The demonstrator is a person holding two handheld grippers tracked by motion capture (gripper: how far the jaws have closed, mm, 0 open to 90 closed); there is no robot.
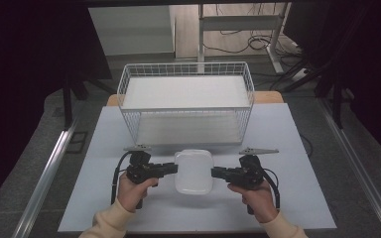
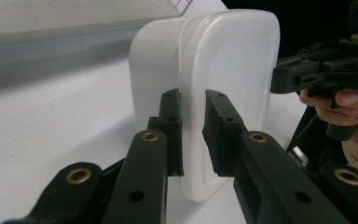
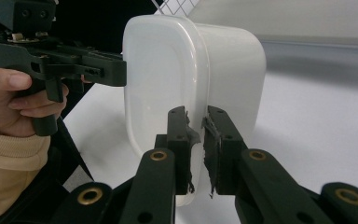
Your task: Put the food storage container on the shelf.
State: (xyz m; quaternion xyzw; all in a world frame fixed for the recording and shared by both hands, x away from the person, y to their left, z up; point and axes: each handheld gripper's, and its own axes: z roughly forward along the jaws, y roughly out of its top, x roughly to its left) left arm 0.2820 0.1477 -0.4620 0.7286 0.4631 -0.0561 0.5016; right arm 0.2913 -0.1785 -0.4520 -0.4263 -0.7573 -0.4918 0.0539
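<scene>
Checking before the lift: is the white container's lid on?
On: the lid covers the white container, its rim between both grippers' jaws.

Your left gripper [image 1: 171,169] and right gripper [image 1: 217,172]: black jaws, brass rivets, grey triangular top plates, black cables. Your sleeves [image 1: 105,223] are cream.

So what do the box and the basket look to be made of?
Box: likely plastic, milky and translucent with a smooth, slightly glossy lid; light passes through its rim. Basket: seemingly white-coated metal wire, judging by its thin grid.
</scene>
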